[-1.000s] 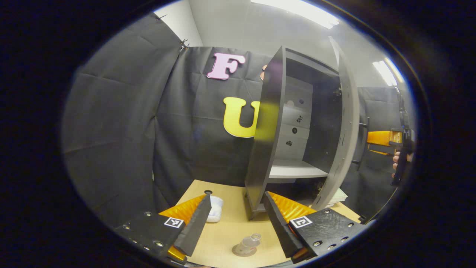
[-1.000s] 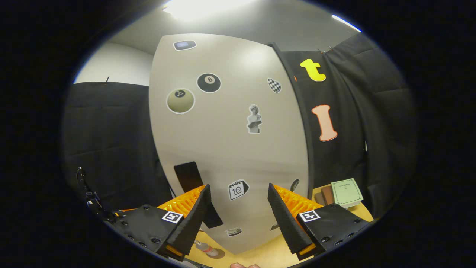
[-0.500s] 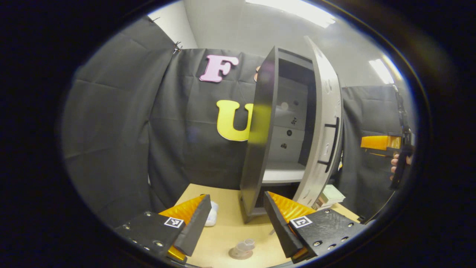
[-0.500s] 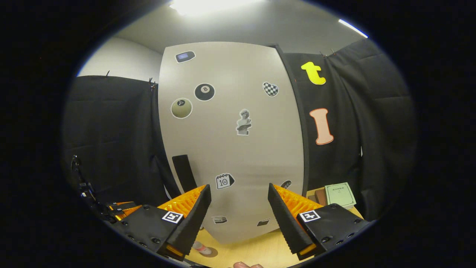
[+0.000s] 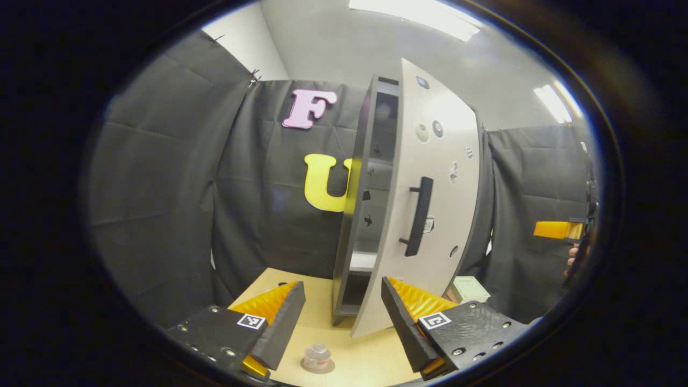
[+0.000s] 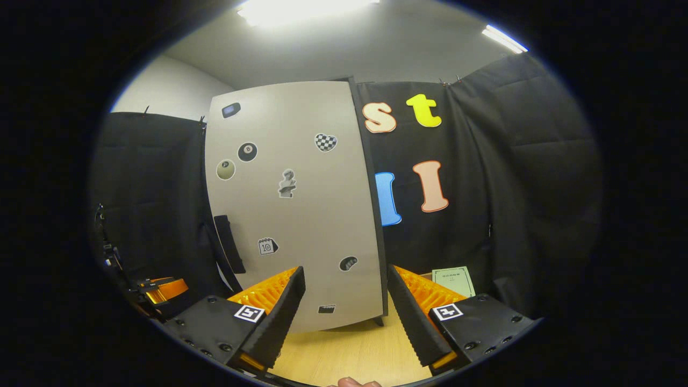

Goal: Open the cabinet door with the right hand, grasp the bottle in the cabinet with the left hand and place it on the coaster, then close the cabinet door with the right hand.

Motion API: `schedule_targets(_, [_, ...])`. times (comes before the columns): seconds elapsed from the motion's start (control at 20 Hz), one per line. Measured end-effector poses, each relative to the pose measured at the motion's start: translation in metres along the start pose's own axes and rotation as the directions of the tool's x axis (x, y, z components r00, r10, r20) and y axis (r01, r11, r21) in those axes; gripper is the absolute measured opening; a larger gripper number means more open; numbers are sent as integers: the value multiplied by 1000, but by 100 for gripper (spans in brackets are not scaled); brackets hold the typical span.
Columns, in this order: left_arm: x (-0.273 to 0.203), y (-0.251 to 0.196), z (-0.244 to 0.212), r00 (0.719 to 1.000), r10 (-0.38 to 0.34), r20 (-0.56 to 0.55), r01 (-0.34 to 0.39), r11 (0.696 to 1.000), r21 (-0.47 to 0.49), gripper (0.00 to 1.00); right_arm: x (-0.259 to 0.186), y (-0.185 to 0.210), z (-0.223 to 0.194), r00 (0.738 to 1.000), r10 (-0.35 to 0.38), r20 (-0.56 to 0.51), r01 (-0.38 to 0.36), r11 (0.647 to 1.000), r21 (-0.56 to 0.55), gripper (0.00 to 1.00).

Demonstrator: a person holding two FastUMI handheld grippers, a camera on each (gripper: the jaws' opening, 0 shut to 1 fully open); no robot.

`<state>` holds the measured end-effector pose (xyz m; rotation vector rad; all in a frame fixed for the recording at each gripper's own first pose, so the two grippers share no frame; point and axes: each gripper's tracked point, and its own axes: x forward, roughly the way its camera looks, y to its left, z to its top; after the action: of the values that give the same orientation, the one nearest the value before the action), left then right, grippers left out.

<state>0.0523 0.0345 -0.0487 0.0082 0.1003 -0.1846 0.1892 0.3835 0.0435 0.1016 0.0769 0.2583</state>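
Hovering over the table (image 5: 371, 360), left claw (image 5: 338, 322) is spread wide, nothing between its fingers. Just past its tips the bottle (image 5: 317, 356) stands upright on the coaster (image 5: 318, 367), near the table's front edge. Beyond that the cabinet (image 5: 355, 204) stands on the table, its door (image 5: 424, 215) nearly closed, a narrow gap left on the handle side; black handle (image 5: 419, 216) on the door front. Green booklet (image 5: 468, 288) lies on the table beside the cabinet. Right claw (image 6: 344, 314) is also spread and empty, held off the door (image 6: 293, 204), not touching it; stickers dot the door face. In left gripper view, the right claw (image 5: 556, 230) shows far off at the edge, a hand (image 5: 575, 257) holding it.
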Motion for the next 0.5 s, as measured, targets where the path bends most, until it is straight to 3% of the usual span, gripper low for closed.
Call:
schedule_targets(0.15, [-7,-34,-3,1000,-13,-4,13,1000,-6,86,-13,-34,0,1000,-10,22,10,1000,-1,98])
schedule_targets(0.5, [-19,-80,1,999,47,9,-48,999,10,86,-16,-74,-3,999,26,47,-21,995,-101,98])
